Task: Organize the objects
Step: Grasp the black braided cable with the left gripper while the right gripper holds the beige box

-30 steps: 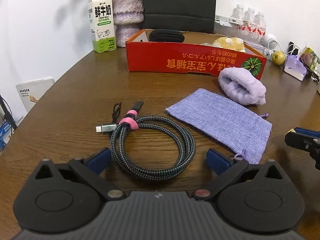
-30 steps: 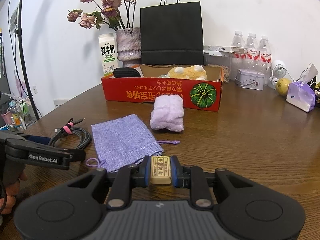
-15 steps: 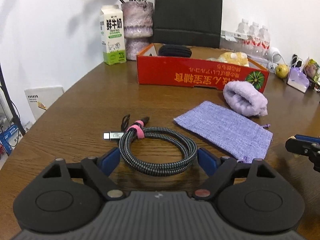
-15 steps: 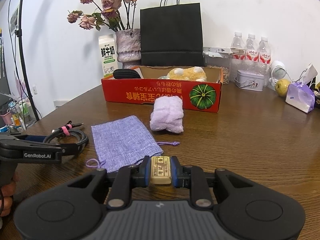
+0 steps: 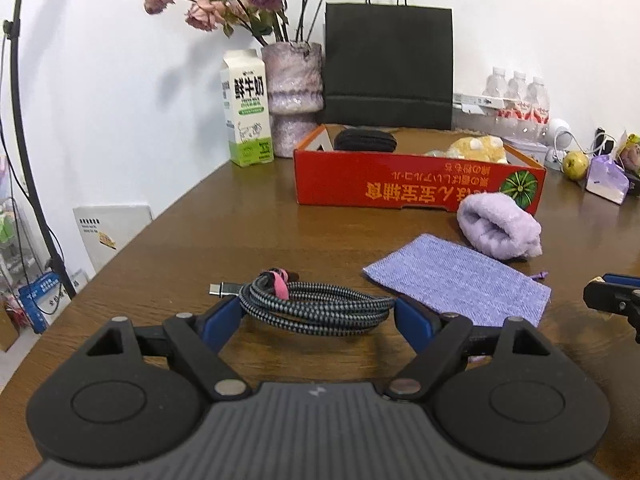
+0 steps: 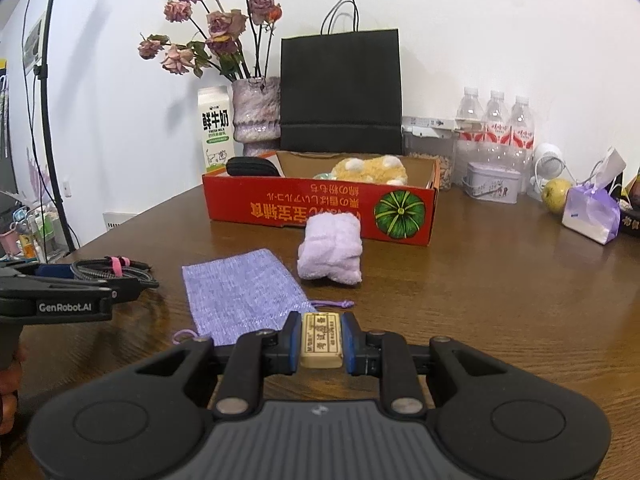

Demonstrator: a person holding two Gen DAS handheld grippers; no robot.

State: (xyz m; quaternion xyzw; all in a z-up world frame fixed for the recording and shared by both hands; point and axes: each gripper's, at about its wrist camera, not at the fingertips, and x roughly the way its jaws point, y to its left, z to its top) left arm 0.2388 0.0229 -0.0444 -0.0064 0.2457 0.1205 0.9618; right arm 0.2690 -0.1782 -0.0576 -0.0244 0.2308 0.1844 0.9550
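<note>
A coiled black-and-grey braided cable [image 5: 316, 312] with a pink strap sits between the blue pads of my left gripper [image 5: 318, 318]. Both pads touch the coil's sides. From the right wrist view the coil [image 6: 116, 270] lies along the left gripper's finger [image 6: 60, 292], low over the wooden table. My right gripper [image 6: 321, 338] is shut on a small beige labelled block [image 6: 321, 340] just above the table. A flat purple pouch [image 6: 240, 292] lies between the two grippers. A rolled purple towel [image 6: 332, 252] lies in front of the red cardboard box [image 6: 300, 208].
The red box [image 5: 400, 192] holds a black case [image 5: 366, 140] and a yellow plush [image 5: 478, 148]. Behind it stand a milk carton [image 5: 246, 108], a vase of dried roses [image 5: 294, 92] and a black paper bag [image 5: 388, 64]. Bottles [image 6: 496, 120], a tin [image 6: 492, 182], an apple [image 6: 556, 194] and a purple packet [image 6: 592, 212] crowd the back right.
The left gripper's jaws came inward onto the cable coil and the gripper tipped up, so the coil now looks edge-on. The right gripper kept still with its block.
</note>
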